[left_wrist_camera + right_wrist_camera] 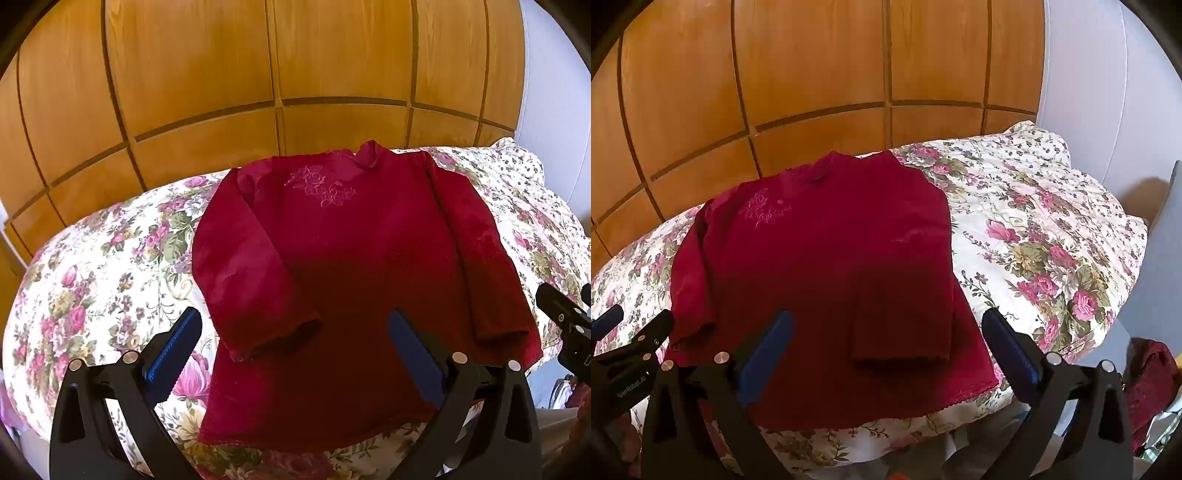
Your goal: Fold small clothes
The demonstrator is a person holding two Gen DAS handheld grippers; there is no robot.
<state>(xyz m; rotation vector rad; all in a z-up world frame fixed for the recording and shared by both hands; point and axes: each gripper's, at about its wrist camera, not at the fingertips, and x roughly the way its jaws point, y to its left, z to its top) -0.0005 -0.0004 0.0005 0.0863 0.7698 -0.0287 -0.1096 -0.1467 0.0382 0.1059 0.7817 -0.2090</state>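
Presently catalogued: one dark red long-sleeved knit top with pink floral embroidery at the chest point(351, 258), lying flat and face-up on a bed under a rose-print quilted cover point(103, 266), both sleeves folded in over the body, hem nearest the cameras. Left gripper point(295, 350) and right gripper point(886, 350) both hover above the hem with fingers spread fully wide, holding nothing. Risks, as judged: soft bedding may yield, so fingers could pinch the cover along with the hem; uneven lifting could let the folded sleeves slide out; the hem overhanging the bed's edge may slip downward.
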